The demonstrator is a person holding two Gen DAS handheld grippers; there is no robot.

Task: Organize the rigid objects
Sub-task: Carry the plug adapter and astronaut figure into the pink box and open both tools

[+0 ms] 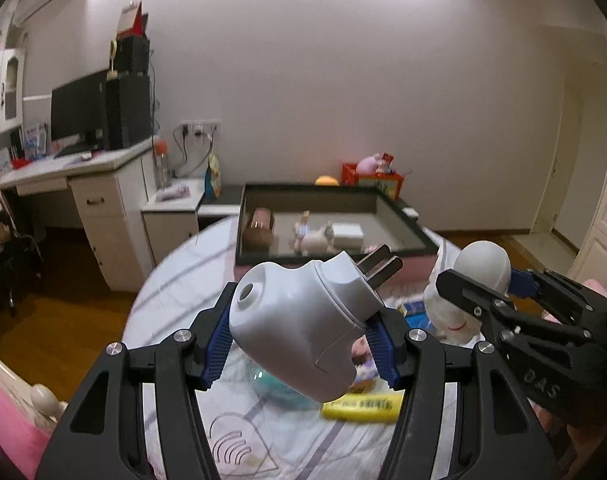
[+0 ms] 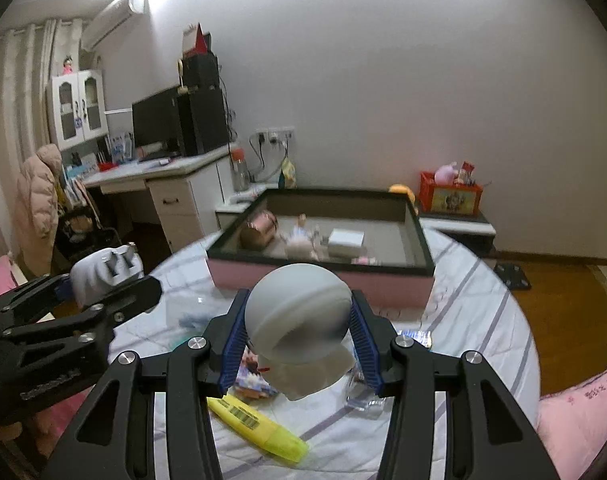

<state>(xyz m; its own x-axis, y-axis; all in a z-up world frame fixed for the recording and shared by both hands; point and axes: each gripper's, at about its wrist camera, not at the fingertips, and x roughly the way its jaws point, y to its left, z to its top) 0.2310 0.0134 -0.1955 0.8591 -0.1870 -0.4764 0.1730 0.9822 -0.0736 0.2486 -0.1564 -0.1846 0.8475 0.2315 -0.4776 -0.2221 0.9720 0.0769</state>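
My left gripper is shut on a white plug-in device with metal prongs, held above the bed; it also shows in the right wrist view. My right gripper is shut on a white round-headed figurine, seen in the left wrist view too. Ahead on the bed stands a pink box with a dark rim, holding a copper cup, a doll and a white box.
On the striped bedsheet lie a yellow highlighter, a teal ball, a picture card and a clear plastic piece. A desk with a monitor stands left. A red toy crate is behind the box.
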